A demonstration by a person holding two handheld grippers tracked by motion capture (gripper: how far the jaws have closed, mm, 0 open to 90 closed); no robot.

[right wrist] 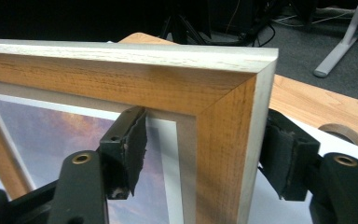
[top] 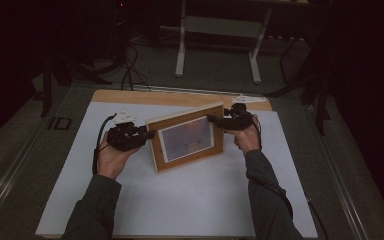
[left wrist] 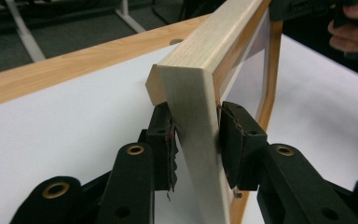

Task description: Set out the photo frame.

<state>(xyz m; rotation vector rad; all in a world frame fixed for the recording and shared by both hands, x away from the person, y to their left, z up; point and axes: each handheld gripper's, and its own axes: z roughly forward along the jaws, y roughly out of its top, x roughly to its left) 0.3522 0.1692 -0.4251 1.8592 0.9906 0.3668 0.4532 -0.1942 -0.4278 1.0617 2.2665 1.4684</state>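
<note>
A wooden picture frame (top: 187,137) with a purple-orange print stands upright on its long edge, its front facing me. My left gripper (top: 147,134) is shut on the frame's left rail near the top; the left gripper view shows its pads (left wrist: 235,140) pressed on both faces of the pale wood (left wrist: 200,116). My right gripper (top: 215,120) is shut on the frame's upper right corner. In the right gripper view one pad (right wrist: 133,144) lies over the front by the mat and the other pad (right wrist: 284,154) sits behind the rail (right wrist: 223,140).
A white sheet (top: 190,200) covers most of the wooden table (top: 180,97), whose bare strip runs along the far edge with a round hole (right wrist: 340,133). Beyond the table are dark floor, cables (top: 127,70) and a white stand's legs (top: 180,60).
</note>
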